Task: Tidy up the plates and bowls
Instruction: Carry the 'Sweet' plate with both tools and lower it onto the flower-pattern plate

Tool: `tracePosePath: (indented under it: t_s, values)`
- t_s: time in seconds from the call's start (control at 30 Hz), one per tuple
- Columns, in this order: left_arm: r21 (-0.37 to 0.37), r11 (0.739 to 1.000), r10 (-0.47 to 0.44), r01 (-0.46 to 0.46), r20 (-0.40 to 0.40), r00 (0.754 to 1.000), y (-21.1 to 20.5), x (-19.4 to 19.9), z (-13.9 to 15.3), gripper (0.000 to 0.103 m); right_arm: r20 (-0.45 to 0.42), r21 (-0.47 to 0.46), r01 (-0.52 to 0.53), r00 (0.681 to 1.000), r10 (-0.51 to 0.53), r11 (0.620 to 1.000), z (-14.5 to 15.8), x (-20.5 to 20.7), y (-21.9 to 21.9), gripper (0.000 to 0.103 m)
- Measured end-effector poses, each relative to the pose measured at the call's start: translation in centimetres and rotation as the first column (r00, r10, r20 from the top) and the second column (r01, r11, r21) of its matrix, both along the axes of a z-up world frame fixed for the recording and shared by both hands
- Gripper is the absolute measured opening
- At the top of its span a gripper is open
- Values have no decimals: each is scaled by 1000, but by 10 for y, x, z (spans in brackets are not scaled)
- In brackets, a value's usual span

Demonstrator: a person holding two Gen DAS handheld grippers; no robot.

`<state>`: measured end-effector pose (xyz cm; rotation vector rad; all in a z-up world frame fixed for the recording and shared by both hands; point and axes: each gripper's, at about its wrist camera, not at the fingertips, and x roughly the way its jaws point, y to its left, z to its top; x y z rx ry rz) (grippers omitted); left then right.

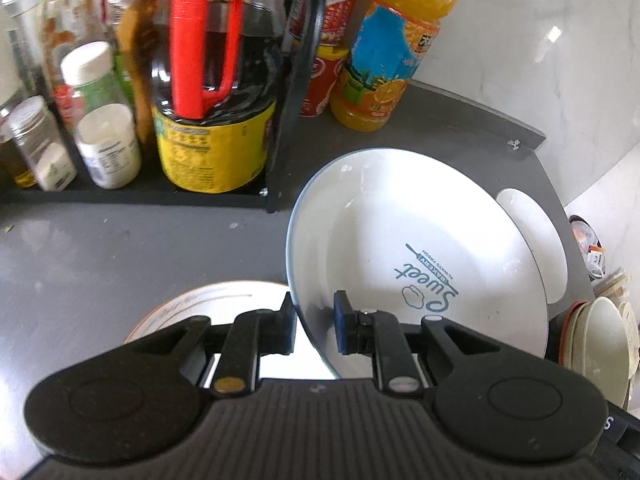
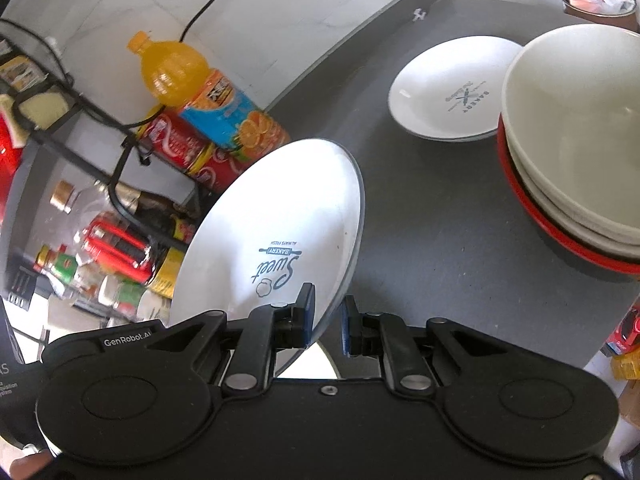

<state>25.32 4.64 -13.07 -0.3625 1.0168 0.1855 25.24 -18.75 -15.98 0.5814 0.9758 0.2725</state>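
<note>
The plate (image 1: 420, 248) is white with a thin blue-grey rim and a blue "Sweet Bakery" print off centre on its face. It hangs tilted above the dark grey bench (image 1: 100, 248), clear of the surface, gripped at two spots on its near rim.

Left tool (image 1: 316, 320): jaws narrow, pads pressed on the plate's rim, one inside the face and one behind. Right tool (image 2: 326, 318): jaws narrow, likewise closed over the plate's edge, as seen in the right wrist view.

Count of dishes. Plates: three in view. The held one; a second plate (image 2: 448, 88), white with a "Bakery" print, lying flat on the bench far right; a third plate (image 1: 200, 304) with a brownish rim, lying on the bench near left, partly under the left tool.

Bowls: one stack (image 2: 576, 152) at the right edge of the bench, pale bowls nested over a red-rimmed one; at least three pieces, exact number cannot be told.

One juice bottle (image 1: 396, 48) stands at the far side of the bench, beside a rack (image 1: 132, 194) crowded with jars and bottles.
</note>
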Motion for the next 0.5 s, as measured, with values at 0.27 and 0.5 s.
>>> tracePosePath:
  t_s: [0.27, 0.5]
  values:
    - [1, 998, 66, -66, 10, 998, 5, -34, 7, 17, 1, -9, -80, 997, 80, 997, 3, -16, 6, 12]
    - [4, 992, 123, -123, -3, 992, 12, -62, 3, 17, -15, -19, -146, 989, 145, 989, -1, -27, 12, 12]
